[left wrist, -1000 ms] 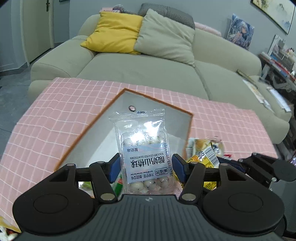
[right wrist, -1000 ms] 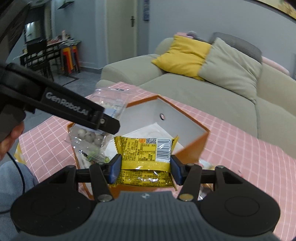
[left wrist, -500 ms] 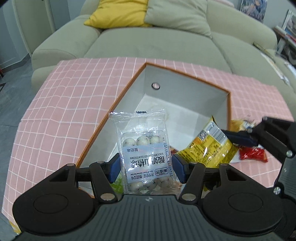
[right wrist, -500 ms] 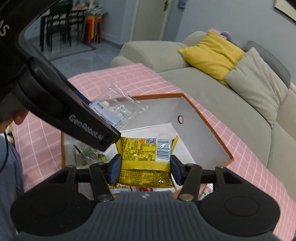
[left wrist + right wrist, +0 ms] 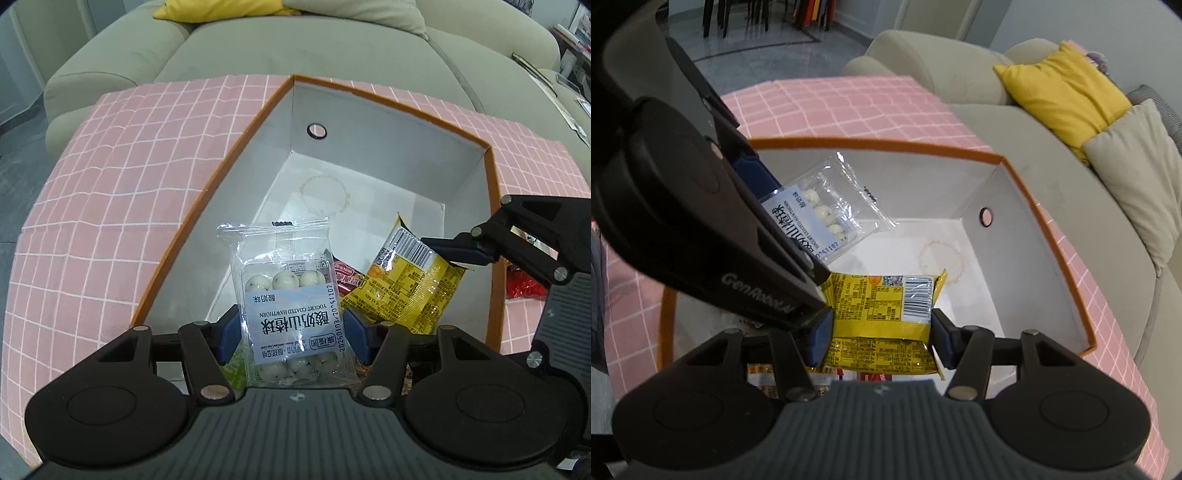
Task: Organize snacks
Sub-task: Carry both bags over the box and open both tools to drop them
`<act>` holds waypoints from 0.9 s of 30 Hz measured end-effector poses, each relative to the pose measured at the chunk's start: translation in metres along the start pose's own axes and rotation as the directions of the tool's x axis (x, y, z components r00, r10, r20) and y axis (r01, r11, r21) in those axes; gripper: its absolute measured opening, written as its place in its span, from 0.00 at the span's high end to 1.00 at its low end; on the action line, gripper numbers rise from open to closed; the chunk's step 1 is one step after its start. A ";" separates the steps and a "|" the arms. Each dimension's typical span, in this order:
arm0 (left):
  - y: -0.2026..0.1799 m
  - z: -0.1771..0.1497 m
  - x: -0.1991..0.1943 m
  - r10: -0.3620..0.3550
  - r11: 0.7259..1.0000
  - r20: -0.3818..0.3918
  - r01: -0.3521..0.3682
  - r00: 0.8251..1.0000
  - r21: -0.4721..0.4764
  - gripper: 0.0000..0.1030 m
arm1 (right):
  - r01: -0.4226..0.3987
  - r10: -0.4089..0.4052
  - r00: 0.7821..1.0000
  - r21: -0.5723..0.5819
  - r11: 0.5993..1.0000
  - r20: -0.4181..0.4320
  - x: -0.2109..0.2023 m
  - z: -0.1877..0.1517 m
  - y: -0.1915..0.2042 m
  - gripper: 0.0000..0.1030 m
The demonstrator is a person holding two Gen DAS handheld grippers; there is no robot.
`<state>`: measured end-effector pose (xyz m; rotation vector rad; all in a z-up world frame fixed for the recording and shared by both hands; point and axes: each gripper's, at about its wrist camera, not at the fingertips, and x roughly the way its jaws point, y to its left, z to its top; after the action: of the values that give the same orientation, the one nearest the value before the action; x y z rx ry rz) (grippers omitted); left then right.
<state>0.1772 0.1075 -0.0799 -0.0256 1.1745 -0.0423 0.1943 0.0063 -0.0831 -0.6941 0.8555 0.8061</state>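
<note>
A: What is different from a second ago?

B: Both grippers have come down over the orange-rimmed box [image 5: 493, 236]. The left gripper [image 5: 291, 334] is clamped on the clear packet of yogurt hawthorn balls [image 5: 286, 291], which now hangs over the near end of the box rather than in front of it. The right gripper [image 5: 879, 338] grips the yellow packet [image 5: 882, 314] across its width, inside the box's right side (a second ago it was only at the rim).

A: So what does that mean for the job?

B: I judge both snacks are about ready to be let go; neither is resting on the white floor yet, as far as I can tell.

A: Count things for me.

B: Two grippers, each with one packet. One box, on the pink checked cloth [image 5: 122, 177]. Already lying in its near end: a red wrapper [image 5: 345, 277], something green [image 5: 236, 363], and more I can't separate. One red packet [image 5: 524, 288] sits outside, right of the box. On the sofa [image 5: 1027, 147], one yellow cushion [image 5: 1060, 88] and one beige cushion [image 5: 1137, 166].
</note>
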 end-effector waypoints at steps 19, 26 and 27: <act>0.000 0.001 0.019 0.001 1.000 -0.064 0.000 0.998 0.014 0.35 | -0.052 0.057 0.994 0.050 0.997 -0.097 0.026 -0.007 -0.011 0.43; -0.003 -0.001 -0.002 0.009 1.000 -0.020 -0.008 1.000 0.012 0.31 | -0.046 0.054 0.995 0.098 0.994 -0.080 0.010 -0.004 -0.016 0.25; -0.003 -0.002 -0.005 0.010 1.000 -0.012 -0.010 1.000 0.009 0.31 | -0.043 0.051 0.996 0.105 0.993 -0.071 0.008 -0.002 -0.018 0.22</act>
<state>0.1735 0.1044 -0.0755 -0.0114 1.1868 -0.0394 0.2119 -0.0019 -0.0868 -0.6167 0.9767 0.7763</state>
